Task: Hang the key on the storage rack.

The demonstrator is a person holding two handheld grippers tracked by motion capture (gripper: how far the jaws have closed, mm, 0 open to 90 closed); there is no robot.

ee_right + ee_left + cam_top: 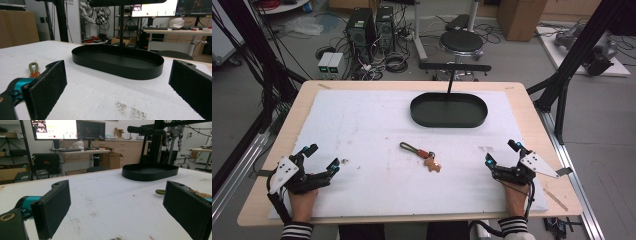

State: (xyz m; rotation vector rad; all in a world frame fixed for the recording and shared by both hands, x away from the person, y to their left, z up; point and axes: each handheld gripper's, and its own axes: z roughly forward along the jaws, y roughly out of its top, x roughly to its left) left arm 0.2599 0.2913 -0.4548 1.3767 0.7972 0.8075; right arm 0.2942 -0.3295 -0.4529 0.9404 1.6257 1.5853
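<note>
Two grippers, left gripper [321, 159] and right gripper [500, 152], rest spread and empty. The keychain [422, 156] lies flat (thin, floppy); your jaws could skid over it.

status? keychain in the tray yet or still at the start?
Looks like the start, if the job is keychain into tray. Done: nothing visible; the black oval tray is empty. In hand: nothing; the left gripper and right gripper both rest open near the table's front edge. Left: the keychain lies on the white mat between them, short of the tray, ungrasped.
</note>
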